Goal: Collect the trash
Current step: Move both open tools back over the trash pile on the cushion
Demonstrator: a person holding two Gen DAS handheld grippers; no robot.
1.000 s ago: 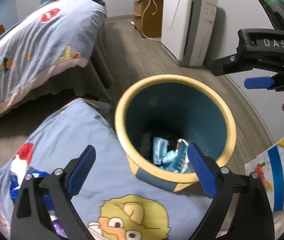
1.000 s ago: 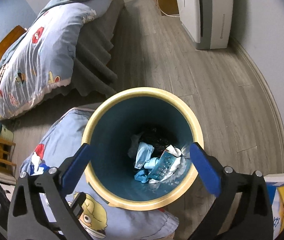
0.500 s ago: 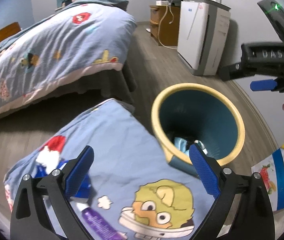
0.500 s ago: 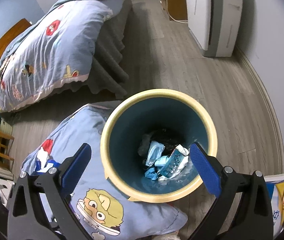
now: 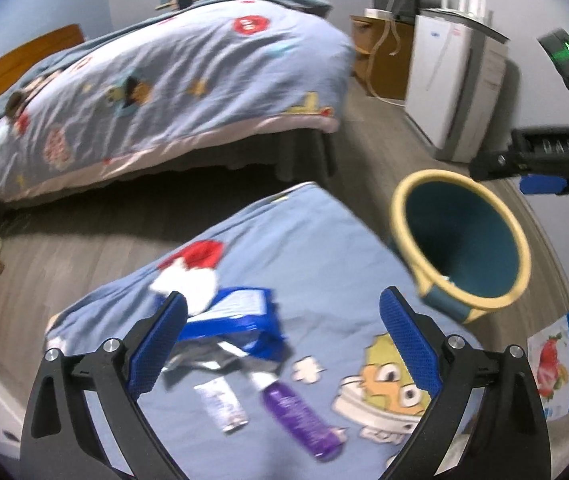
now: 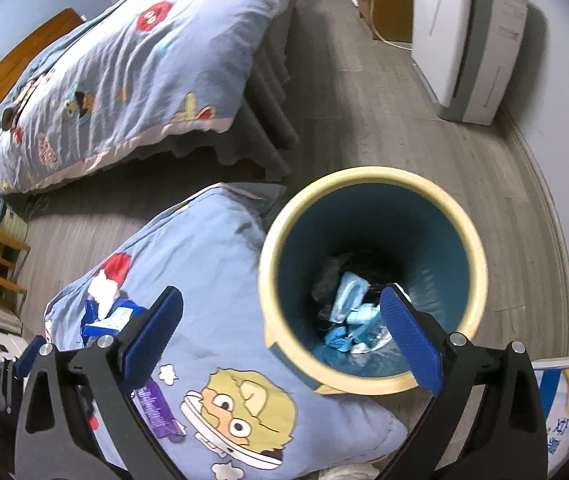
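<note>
The bin (image 6: 372, 280) already holds several wrappers; a blue packet (image 5: 236, 320), a small tube (image 5: 222, 406) and a purple bottle (image 5: 300, 420) lie uncollected on the cartoon quilt (image 5: 304, 248) at six o'clock; both the left gripper (image 5: 282, 344) and right gripper (image 6: 282, 338) are spread, empty; bed (image 5: 156, 92) at eleven o'clock, wooden floor (image 6: 364, 100).

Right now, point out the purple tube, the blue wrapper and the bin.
purple tube (image 5: 299, 416), left wrist view, middle of its body
blue wrapper (image 5: 240, 312), left wrist view, its printed top face
bin (image 6: 368, 174), right wrist view, far rim

Wrapper (image 5: 236, 320) and tubes (image 5: 300, 420) on pillow (image 5: 324, 248), bin (image 5: 460, 240) right of it, bed (image 5: 164, 92) behind
</note>
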